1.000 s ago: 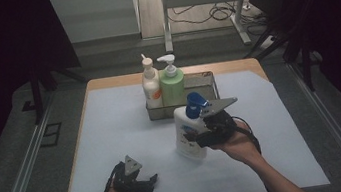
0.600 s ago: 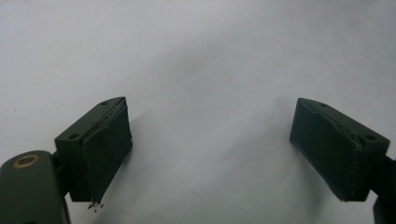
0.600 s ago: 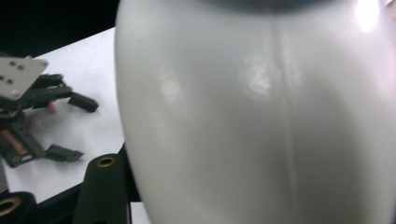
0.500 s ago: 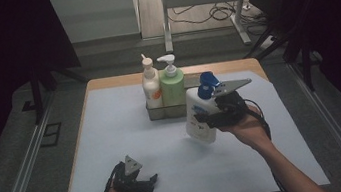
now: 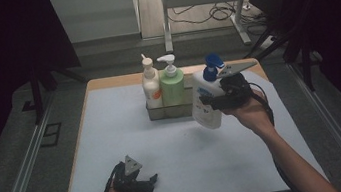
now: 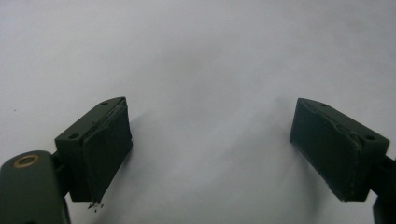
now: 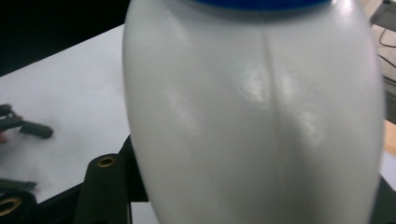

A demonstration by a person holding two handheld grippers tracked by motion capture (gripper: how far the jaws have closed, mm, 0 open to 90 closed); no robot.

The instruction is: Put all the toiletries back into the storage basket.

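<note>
A white pump bottle (image 5: 206,113) with a blue pump head hangs tilted in the air, just right of a metal tray (image 5: 157,114) at the back of the table. My right gripper (image 5: 213,102) is shut on the bottle's body from the right. In the right gripper view the white bottle (image 7: 252,116) looms close, hiding the jaws. The tray holds a white bottle with an orange label (image 5: 151,84) and a green pump bottle (image 5: 173,86). My left gripper (image 5: 146,183) rests near the table's front edge, open, with nothing but the white mat between its jaws (image 6: 210,121).
A white mat (image 5: 128,132) covers the wooden table. The tray has a free slot at its right end, behind the held bottle. Metal rails run along both sides of the table. A desk frame and cables lie on the floor behind.
My right gripper has carried the white bottle up and away from me, rightward, to beside the tray's right end. The left gripper has stayed where it was.
</note>
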